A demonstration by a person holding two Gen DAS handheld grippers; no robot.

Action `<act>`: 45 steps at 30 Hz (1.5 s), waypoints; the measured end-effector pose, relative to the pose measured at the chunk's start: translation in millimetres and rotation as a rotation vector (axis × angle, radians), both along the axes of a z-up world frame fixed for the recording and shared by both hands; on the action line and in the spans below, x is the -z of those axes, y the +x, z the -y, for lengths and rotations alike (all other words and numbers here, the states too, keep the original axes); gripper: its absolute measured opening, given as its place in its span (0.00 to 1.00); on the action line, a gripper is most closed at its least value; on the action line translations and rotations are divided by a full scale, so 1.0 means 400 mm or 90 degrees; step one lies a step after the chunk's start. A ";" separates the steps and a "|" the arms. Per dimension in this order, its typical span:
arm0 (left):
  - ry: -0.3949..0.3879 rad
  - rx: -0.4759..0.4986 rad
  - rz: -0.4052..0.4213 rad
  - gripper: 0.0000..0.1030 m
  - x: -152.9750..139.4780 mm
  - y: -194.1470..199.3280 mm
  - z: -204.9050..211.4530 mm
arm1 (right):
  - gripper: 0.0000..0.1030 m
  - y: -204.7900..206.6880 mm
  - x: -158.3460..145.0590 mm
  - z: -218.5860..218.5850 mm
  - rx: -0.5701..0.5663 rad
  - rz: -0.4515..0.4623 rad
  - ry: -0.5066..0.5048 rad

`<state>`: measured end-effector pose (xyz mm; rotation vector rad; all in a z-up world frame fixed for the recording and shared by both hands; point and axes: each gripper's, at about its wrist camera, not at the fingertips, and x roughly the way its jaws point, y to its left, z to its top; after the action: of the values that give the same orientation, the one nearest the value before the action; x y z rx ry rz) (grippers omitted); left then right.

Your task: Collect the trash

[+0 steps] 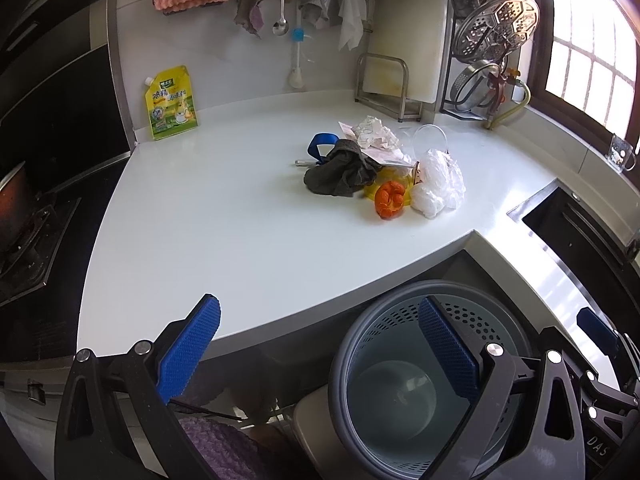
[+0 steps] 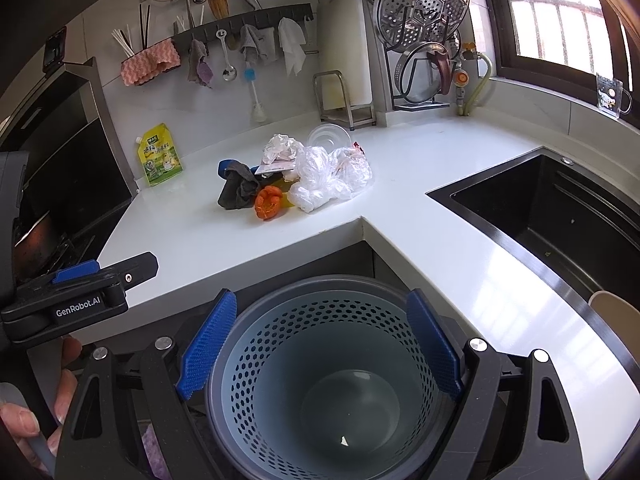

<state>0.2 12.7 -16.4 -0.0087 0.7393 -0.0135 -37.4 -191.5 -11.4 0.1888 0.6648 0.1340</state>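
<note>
Trash pile (image 2: 296, 176) mid-counter (image 2: 420, 160), bin (image 2: 320, 360) below edge

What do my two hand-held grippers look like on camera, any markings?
Both are black frames with silver pivot screws and blue, dimpled finger pads. The left hand-held gripper carries a white "GenRobot.AI" label on its side, seen from the right wrist; the right hand-held gripper shows partial lettering "DAS". No cables visible.

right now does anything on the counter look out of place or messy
Yes: a heap of clutter sits mid-way on the white counter: a dark grey rag, orange peel, crumpled clear plastic bag and crumpled paper. The grey perforated bin below looks nearly empty.
</note>
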 end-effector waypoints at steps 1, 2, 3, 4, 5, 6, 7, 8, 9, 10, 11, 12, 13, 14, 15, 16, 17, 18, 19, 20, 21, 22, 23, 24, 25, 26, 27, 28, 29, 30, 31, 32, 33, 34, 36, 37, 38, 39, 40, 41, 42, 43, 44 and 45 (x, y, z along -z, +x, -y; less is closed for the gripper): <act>0.001 0.000 0.000 0.94 0.000 -0.001 0.000 | 0.80 -0.001 -0.001 -0.001 0.000 0.000 0.000; 0.002 0.000 0.000 0.94 0.000 -0.002 -0.001 | 0.80 -0.001 -0.002 -0.001 0.000 0.001 0.001; 0.002 0.000 -0.001 0.94 -0.001 -0.001 0.000 | 0.80 -0.001 -0.002 0.001 0.001 0.001 0.002; 0.003 0.001 -0.001 0.94 -0.001 -0.002 0.001 | 0.81 -0.001 -0.003 0.002 0.001 0.001 0.003; 0.003 0.001 -0.002 0.94 -0.001 -0.003 0.001 | 0.80 -0.001 -0.003 0.002 0.001 0.001 0.003; 0.003 0.002 -0.002 0.94 -0.001 -0.003 0.001 | 0.80 0.000 -0.003 0.002 0.000 0.001 0.003; 0.004 0.002 -0.001 0.94 -0.001 -0.003 0.001 | 0.81 0.000 -0.003 0.002 0.001 0.001 0.003; 0.005 0.003 -0.001 0.94 -0.001 -0.004 0.002 | 0.81 0.000 -0.003 0.003 0.000 0.001 0.003; 0.006 0.003 -0.001 0.94 -0.001 -0.004 0.002 | 0.81 0.000 -0.003 0.002 0.000 0.000 0.003; 0.007 0.004 -0.001 0.94 -0.001 -0.004 0.003 | 0.80 0.000 -0.003 0.002 0.000 0.000 0.003; 0.007 0.004 -0.001 0.94 -0.001 -0.004 0.003 | 0.80 0.000 -0.003 0.002 -0.001 0.000 0.003; 0.008 0.004 -0.001 0.94 0.000 -0.004 0.003 | 0.81 0.001 -0.003 0.002 -0.001 0.000 0.003; 0.009 0.005 -0.001 0.94 0.000 -0.004 0.004 | 0.81 0.001 -0.003 0.002 -0.001 0.000 0.003; 0.010 0.005 -0.001 0.94 0.000 -0.004 0.004 | 0.80 0.001 -0.002 0.002 -0.001 0.000 0.003; 0.011 0.005 -0.002 0.94 0.001 -0.003 0.004 | 0.80 0.001 -0.002 0.002 -0.001 0.000 0.003; 0.011 0.005 -0.002 0.94 0.001 -0.003 0.005 | 0.80 0.001 -0.002 0.001 -0.001 -0.001 0.003; 0.011 0.006 -0.002 0.94 0.002 -0.002 0.005 | 0.80 0.002 -0.002 0.001 -0.001 -0.001 0.003; 0.011 0.006 -0.003 0.94 0.002 -0.002 0.005 | 0.80 0.002 -0.001 0.000 -0.002 -0.001 0.003; 0.012 0.006 -0.003 0.94 0.003 -0.001 0.005 | 0.80 0.003 -0.001 0.000 -0.002 -0.001 0.003; 0.012 0.006 -0.004 0.94 0.003 0.000 0.006 | 0.80 0.005 -0.001 -0.001 -0.002 -0.002 0.003; 0.012 0.006 -0.004 0.94 0.003 -0.001 0.006 | 0.81 0.004 -0.001 -0.001 -0.002 -0.002 0.003; 0.012 0.006 -0.005 0.94 0.004 0.000 0.005 | 0.80 0.005 0.000 -0.001 -0.002 -0.002 0.003; 0.012 0.006 -0.006 0.94 0.005 0.002 0.007 | 0.81 0.005 0.000 -0.001 -0.002 -0.002 0.003; 0.012 0.006 -0.006 0.94 0.007 0.004 0.006 | 0.80 0.005 0.003 -0.002 -0.002 -0.002 0.003; 0.013 0.005 -0.007 0.94 0.009 0.006 0.005 | 0.81 0.007 0.007 -0.001 -0.002 -0.003 0.003; 0.014 0.003 -0.007 0.94 0.013 0.007 0.004 | 0.81 0.009 0.010 0.000 -0.002 -0.004 0.004; 0.014 0.001 -0.008 0.94 0.016 0.010 0.002 | 0.80 0.012 0.015 0.000 -0.002 -0.007 0.004; 0.015 -0.002 -0.010 0.94 0.020 0.014 0.001 | 0.80 0.017 0.019 0.001 -0.002 -0.008 0.005; 0.014 -0.005 -0.011 0.94 0.024 0.019 -0.003 | 0.80 0.022 0.023 0.001 -0.003 -0.009 0.006; 0.012 -0.007 -0.011 0.94 0.028 0.024 -0.006 | 0.81 0.029 0.026 0.001 -0.004 -0.010 0.005; 0.011 -0.009 -0.012 0.94 0.032 0.032 -0.009 | 0.81 0.037 0.030 0.000 -0.004 -0.012 0.002; 0.012 -0.012 -0.013 0.94 0.036 0.040 -0.012 | 0.81 0.045 0.034 0.001 -0.003 -0.013 0.000; 0.013 -0.014 -0.014 0.94 0.039 0.048 -0.013 | 0.81 0.056 0.037 0.002 -0.002 -0.013 0.001; 0.016 -0.015 -0.014 0.94 0.042 0.058 -0.014 | 0.81 0.069 0.037 0.004 -0.001 -0.013 0.004; 0.022 -0.018 -0.010 0.94 0.043 0.079 -0.015 | 0.80 0.096 0.036 0.004 -0.003 -0.009 0.005; 0.024 -0.019 -0.006 0.94 0.043 0.091 -0.016 | 0.80 0.112 0.032 0.003 -0.004 -0.006 0.000; 0.025 -0.021 -0.003 0.94 0.042 0.104 -0.017 | 0.80 0.129 0.029 0.002 -0.005 -0.003 -0.006; 0.025 -0.023 -0.002 0.94 0.040 0.118 -0.017 | 0.80 0.146 0.026 0.000 -0.007 0.000 -0.008; 0.025 -0.026 0.000 0.94 0.039 0.134 -0.020 | 0.80 0.165 0.024 -0.002 -0.008 0.001 -0.009; 0.022 -0.028 0.002 0.94 0.038 0.150 -0.022 | 0.81 0.184 0.022 -0.003 -0.009 0.001 -0.009; 0.018 -0.030 0.006 0.94 0.036 0.165 -0.024 | 0.80 0.202 0.020 -0.003 -0.009 0.002 -0.009; 0.014 -0.031 0.010 0.94 0.036 0.179 -0.027 | 0.80 0.220 0.019 -0.003 -0.007 0.003 -0.011; 0.012 -0.033 0.013 0.94 0.035 0.192 -0.028 | 0.80 0.239 0.018 -0.005 -0.006 0.002 -0.013; 0.012 -0.036 0.016 0.94 0.035 0.207 -0.028 | 0.80 0.258 0.018 -0.006 -0.004 0.001 -0.016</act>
<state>83.0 24.1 -30.4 -0.0113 0.7135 0.0465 65.8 -189.0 -18.5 0.1627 0.6647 0.1324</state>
